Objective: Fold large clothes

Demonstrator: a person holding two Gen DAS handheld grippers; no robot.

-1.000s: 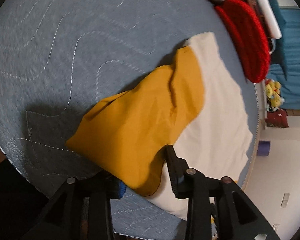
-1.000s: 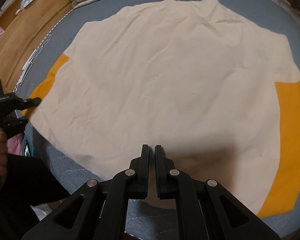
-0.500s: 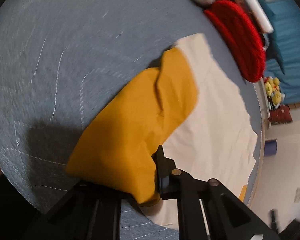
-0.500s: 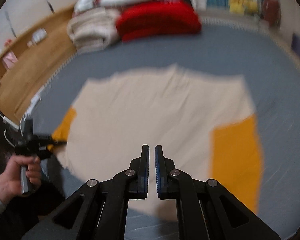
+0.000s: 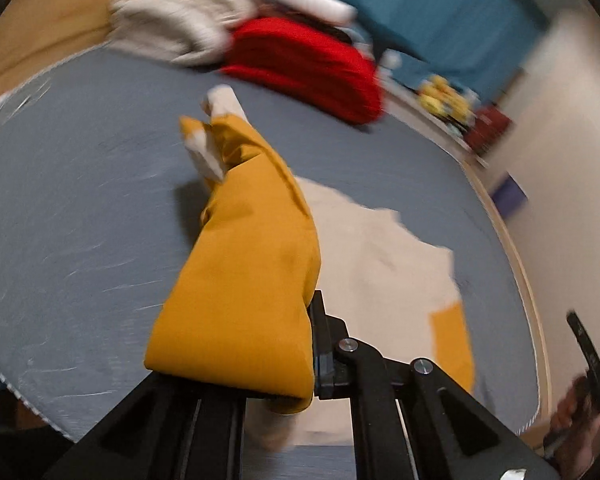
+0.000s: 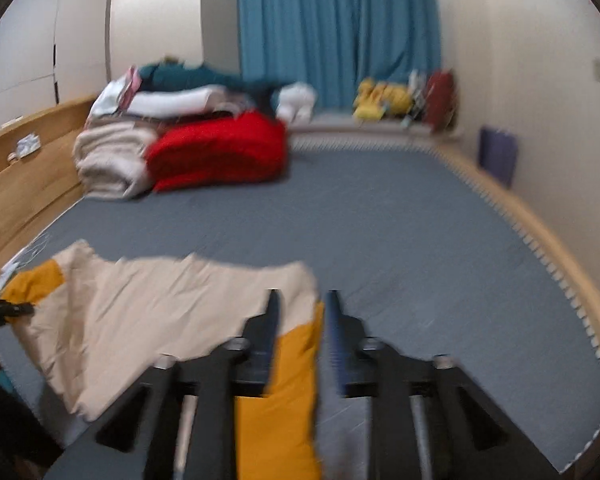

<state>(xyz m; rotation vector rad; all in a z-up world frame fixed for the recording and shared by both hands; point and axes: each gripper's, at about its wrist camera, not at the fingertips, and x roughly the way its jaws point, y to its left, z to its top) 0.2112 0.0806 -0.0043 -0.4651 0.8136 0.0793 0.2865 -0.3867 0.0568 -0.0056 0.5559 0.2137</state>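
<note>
A cream garment (image 6: 148, 312) with mustard-yellow sleeves lies on the grey bed cover (image 6: 380, 220). My left gripper (image 5: 256, 364) is shut on the left yellow sleeve (image 5: 244, 280), which is lifted and drapes over its fingers; the cream body (image 5: 380, 264) lies beyond. My right gripper (image 6: 300, 312) is open, its jaws standing either side of the right yellow sleeve (image 6: 288, 392) near the bed's front edge. The left gripper also shows at the far left of the right wrist view (image 6: 4, 312), holding the other sleeve's end.
A red folded blanket (image 6: 220, 152), a beige one (image 6: 108, 160) and more stacked bedding sit at the head of the bed. Wooden bed frame (image 6: 20, 188) on the left, blue curtain (image 6: 336, 32) behind, wall on the right.
My left gripper closed on the yellow sleeve and lifted it. My right gripper went from shut over the garment's middle to open at the right sleeve, tilting up toward the room.
</note>
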